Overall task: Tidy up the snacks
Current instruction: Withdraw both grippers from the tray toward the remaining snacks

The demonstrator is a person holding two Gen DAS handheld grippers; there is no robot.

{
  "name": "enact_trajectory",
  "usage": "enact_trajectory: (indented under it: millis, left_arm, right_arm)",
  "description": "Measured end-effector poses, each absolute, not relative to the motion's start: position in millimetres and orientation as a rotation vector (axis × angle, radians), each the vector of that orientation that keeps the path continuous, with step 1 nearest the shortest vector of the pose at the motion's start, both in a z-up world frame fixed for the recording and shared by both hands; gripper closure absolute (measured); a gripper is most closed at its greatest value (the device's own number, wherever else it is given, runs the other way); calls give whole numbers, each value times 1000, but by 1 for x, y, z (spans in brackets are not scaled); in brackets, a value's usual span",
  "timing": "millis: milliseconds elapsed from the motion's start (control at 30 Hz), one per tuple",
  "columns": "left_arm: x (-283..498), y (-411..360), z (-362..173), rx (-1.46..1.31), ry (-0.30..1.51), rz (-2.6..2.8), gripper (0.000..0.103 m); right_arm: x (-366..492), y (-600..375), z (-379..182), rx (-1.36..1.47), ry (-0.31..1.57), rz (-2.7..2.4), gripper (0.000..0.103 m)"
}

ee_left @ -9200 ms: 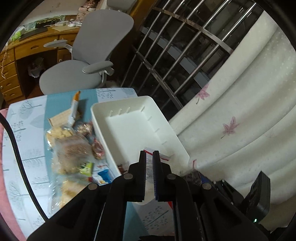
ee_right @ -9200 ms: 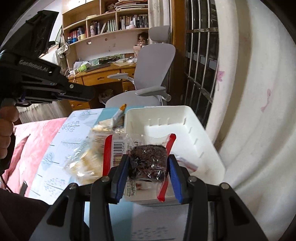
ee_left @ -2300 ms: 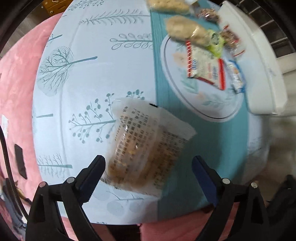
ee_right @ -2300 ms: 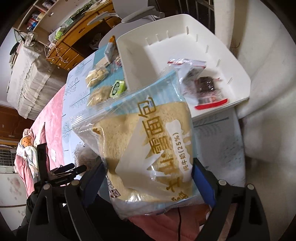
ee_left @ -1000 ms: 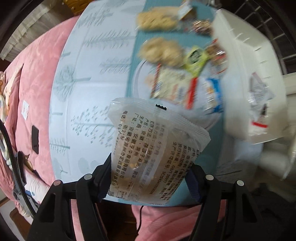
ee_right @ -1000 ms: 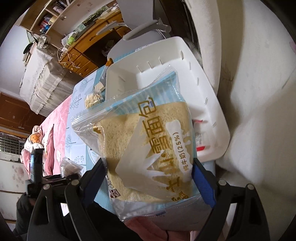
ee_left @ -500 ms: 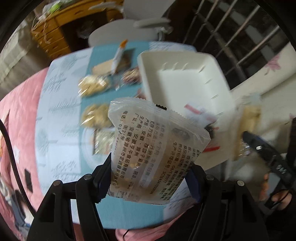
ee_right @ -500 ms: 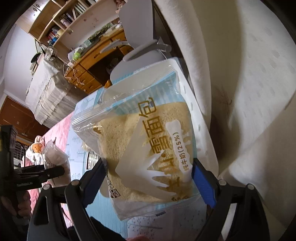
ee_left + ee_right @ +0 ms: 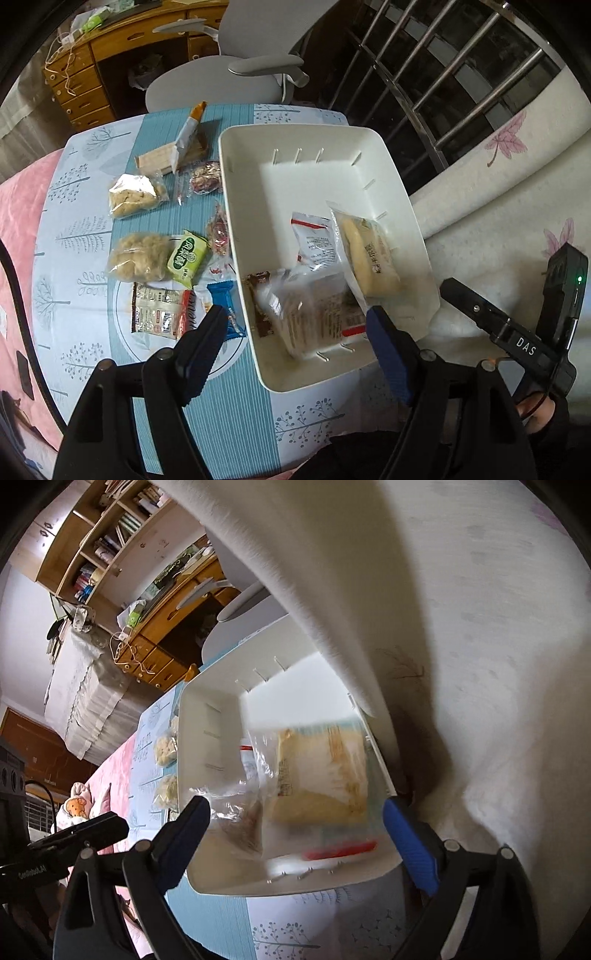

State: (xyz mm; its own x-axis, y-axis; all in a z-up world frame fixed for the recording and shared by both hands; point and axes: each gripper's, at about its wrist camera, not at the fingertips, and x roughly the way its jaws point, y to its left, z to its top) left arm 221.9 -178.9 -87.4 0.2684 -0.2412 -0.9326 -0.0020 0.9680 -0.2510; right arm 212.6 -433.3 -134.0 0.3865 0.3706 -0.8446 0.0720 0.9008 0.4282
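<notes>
The white bin (image 9: 236, 206) stands on the table's right side. My left gripper (image 9: 295, 350) hovers over its near end, jaws opening, touching nothing. Below it a clear snack packet (image 9: 314, 314) lies blurred in the bin, free of the pads. Beside that packet sit the bread bag (image 9: 369, 254), a small white-and-red packet (image 9: 314, 240) and a dark brown packet (image 9: 258, 295). My right gripper (image 9: 297, 830) is also opening above the bin (image 9: 207, 716). The bread bag (image 9: 321, 775) lies blurred beneath it, let go. Several snacks stay on the cloth left of the bin, such as a green packet (image 9: 186, 254).
Two bags of beige puffs (image 9: 135, 194), a white-red packet (image 9: 159, 314), a blue packet (image 9: 225, 306) and wafers (image 9: 162, 160) lie on the tablecloth. A grey office chair (image 9: 221, 74) and a wooden desk (image 9: 92, 74) stand behind. A curtain (image 9: 498, 184) hangs on the right, pink bedding (image 9: 18, 221) lies left.
Both grippers have let go: the clear packet and the bread bag have dropped from between the jaws into the bin. The left gripper swung from the table's left to over the bin.
</notes>
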Motion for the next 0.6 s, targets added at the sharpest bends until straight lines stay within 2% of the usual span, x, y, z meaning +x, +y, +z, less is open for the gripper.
enact_trajectory:
  millis: [267, 367, 600]
  left_arm:
    - [201, -153, -97, -266, 1302, -130, 27]
    - [187, -141, -103, -320, 1305, -144, 20]
    - [165, -119, -118, -392, 1277, -146, 20]
  right_arm:
    - [202, -427, -133, 445, 1156, 168, 8]
    - [197, -419, -135, 435, 1165, 154, 8]
    - [167, -404, -134, 374, 1183, 108, 8]
